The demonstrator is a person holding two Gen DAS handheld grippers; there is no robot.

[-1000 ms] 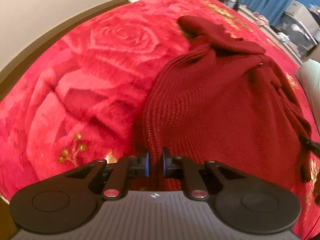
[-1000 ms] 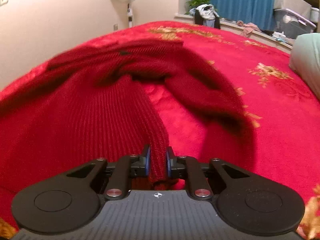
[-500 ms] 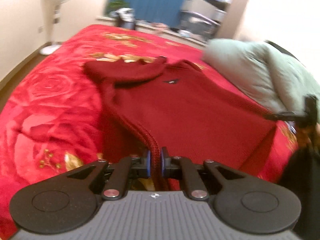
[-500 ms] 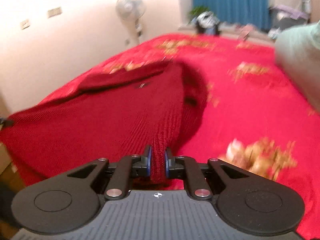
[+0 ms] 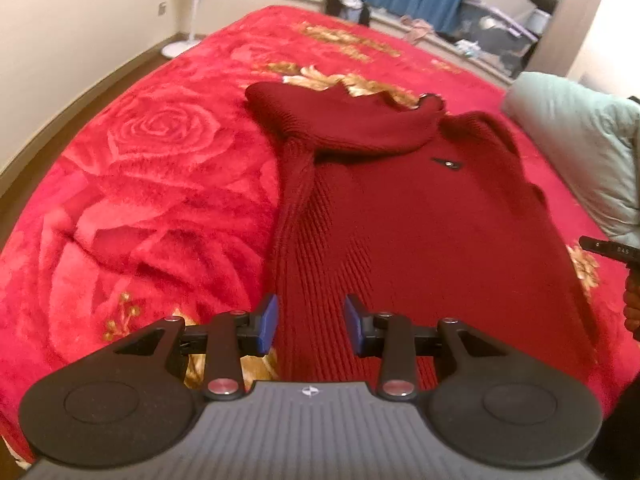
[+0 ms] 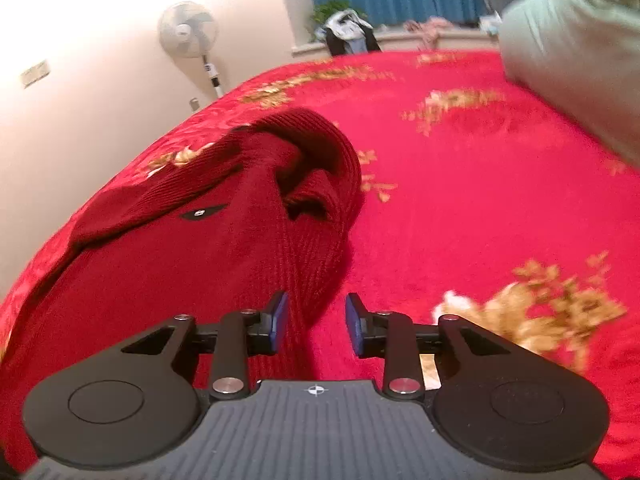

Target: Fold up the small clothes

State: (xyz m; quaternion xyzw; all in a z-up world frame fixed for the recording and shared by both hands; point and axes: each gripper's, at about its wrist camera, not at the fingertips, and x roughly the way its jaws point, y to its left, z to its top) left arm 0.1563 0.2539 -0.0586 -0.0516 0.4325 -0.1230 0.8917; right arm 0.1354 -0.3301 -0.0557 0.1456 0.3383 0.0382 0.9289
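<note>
A dark red knitted sweater (image 5: 420,216) lies spread flat on the bed, hem toward me, with one sleeve folded across the chest near the collar. My left gripper (image 5: 311,322) is open over the hem's left corner, the knit lying between its blue pads. In the right wrist view the sweater (image 6: 192,264) fills the left half, its other sleeve bunched near the shoulder. My right gripper (image 6: 316,318) is open over the hem's right corner, holding nothing.
The bed has a red rose-patterned blanket (image 5: 152,184). A pale green pillow (image 5: 576,148) lies to the right of the sweater. A standing fan (image 6: 190,38) is by the wall. Clutter and blue curtains line the far window ledge.
Both grippers were shut on the sweater's hem and drew it out flat over the bed. Both have now opened and let the hem go; the sweater lies spread.
</note>
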